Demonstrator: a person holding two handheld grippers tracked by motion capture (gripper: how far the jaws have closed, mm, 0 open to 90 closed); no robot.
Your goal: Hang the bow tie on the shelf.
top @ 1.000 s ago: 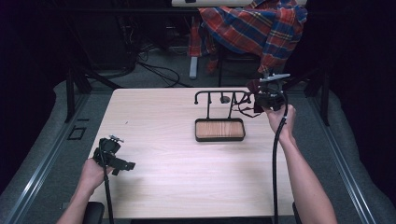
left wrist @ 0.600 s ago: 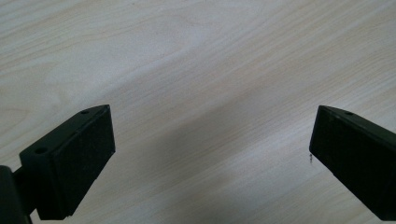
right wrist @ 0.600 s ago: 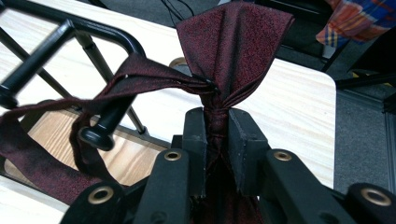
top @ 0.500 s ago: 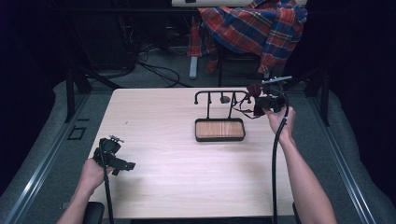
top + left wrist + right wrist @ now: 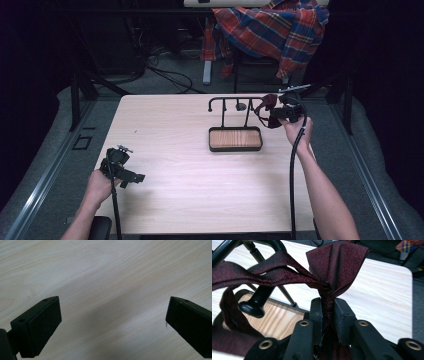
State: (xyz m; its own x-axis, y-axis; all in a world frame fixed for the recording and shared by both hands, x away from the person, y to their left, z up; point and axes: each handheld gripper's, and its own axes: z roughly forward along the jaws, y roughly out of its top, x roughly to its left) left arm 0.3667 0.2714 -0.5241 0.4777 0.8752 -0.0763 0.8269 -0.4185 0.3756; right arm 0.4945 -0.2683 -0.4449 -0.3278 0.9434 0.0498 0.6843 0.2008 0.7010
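Tie's lower end: your right tongs [image 5: 327, 315] pinch the dark red necktie [image 5: 337, 265], and their own links hide the fabric below them.
Tie's left stretch: cut off by the right gripper view's edge.
Rack rail: the black stand [image 5: 259, 300] runs out at the top left.
Left tongs [image 5: 112, 322]: bodies cropped at the bottom edge.
Small knob on the stand [image 5: 241, 106]: too small for you to identify.
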